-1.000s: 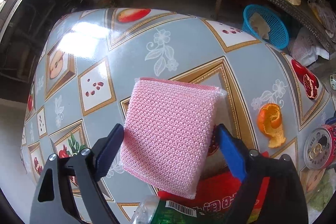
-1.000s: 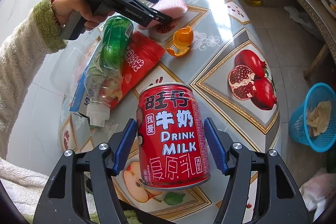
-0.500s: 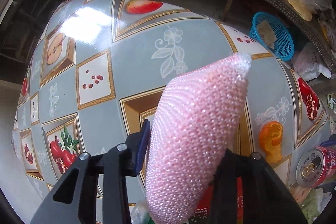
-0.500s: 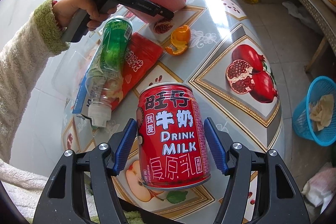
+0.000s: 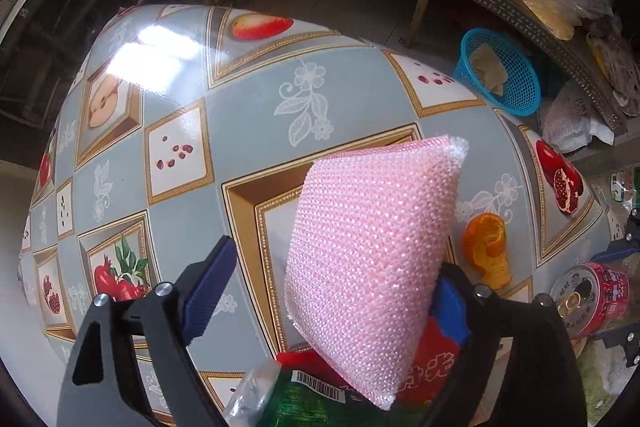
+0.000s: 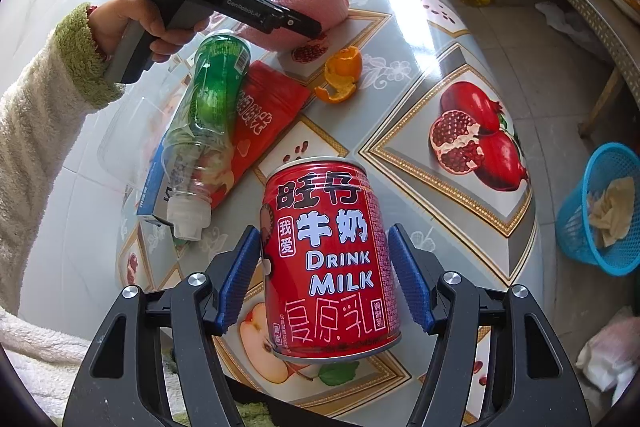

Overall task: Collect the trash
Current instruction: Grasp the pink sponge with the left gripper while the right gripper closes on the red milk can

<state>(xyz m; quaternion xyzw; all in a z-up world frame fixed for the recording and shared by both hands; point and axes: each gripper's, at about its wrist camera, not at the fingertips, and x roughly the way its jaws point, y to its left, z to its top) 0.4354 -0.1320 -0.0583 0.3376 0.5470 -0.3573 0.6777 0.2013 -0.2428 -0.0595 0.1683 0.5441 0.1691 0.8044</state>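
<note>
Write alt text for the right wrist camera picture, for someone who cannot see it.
A red milk can stands on a fruit-patterned table between the right gripper's blue pads. Beyond it lie a green bottle, a red packet and orange peel, while a hand works the left gripper around a pink sponge.

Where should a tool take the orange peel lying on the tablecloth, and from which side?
Grip the orange peel across its curled, upstanding wall, coming from above with the fingers straddling that rim. It lies open like a cup with a flat tail on the table, so the raised edge likely offers the only pinchable part; the space around it looks free.
</note>
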